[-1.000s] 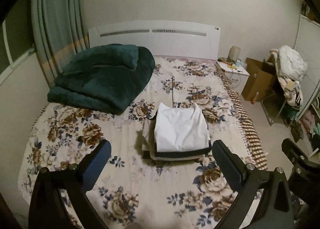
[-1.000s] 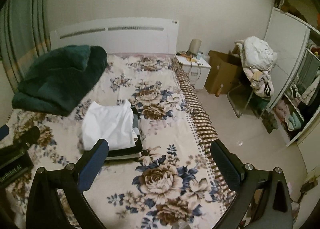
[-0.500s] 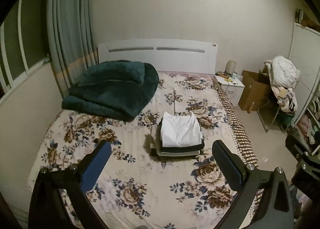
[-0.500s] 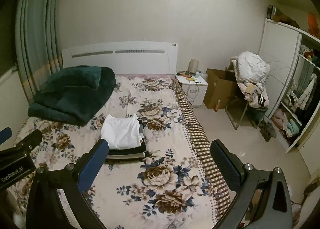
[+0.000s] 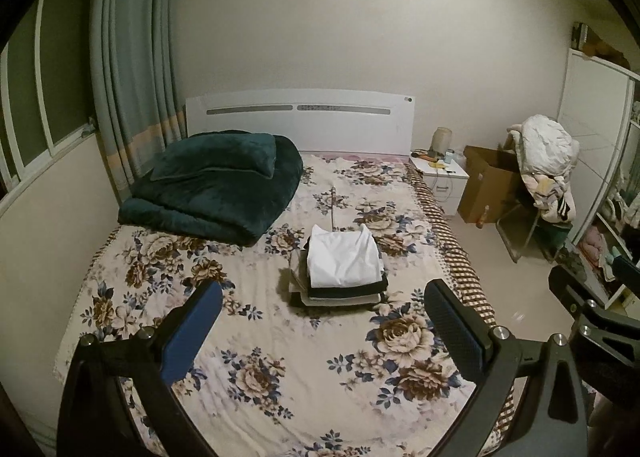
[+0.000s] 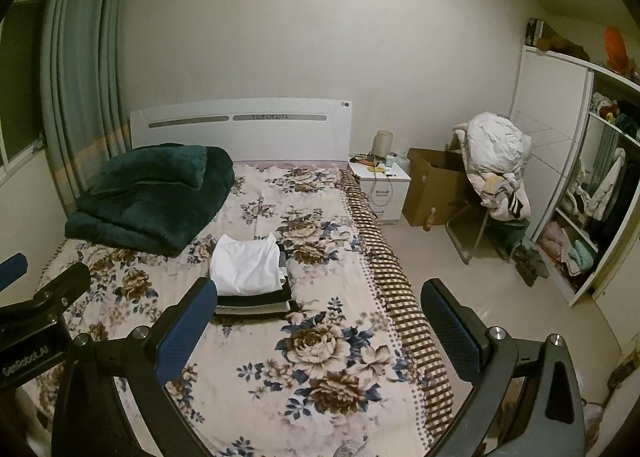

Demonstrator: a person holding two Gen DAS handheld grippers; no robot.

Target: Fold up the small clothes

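A stack of folded clothes (image 5: 340, 277) lies on the floral bed (image 5: 260, 369), with a white garment (image 5: 344, 259) on top and dark and beige pieces under it. It also shows in the right wrist view (image 6: 250, 277). My left gripper (image 5: 322, 321) is open and empty, held high above the foot of the bed, well back from the stack. My right gripper (image 6: 316, 321) is open and empty, over the bed's right side. The left gripper's body (image 6: 36, 321) shows at the left of the right wrist view.
A folded dark green blanket (image 5: 216, 189) lies at the head of the bed by the curtain (image 5: 132, 57). Right of the bed stand a white nightstand (image 6: 380, 185), a cardboard box (image 6: 434, 185), a chair piled with clothes (image 6: 496, 173) and an open wardrobe (image 6: 592, 193).
Both grippers have pulled up and back from the bed, so the stack looks smaller and more of the room shows. Both stay open and empty.
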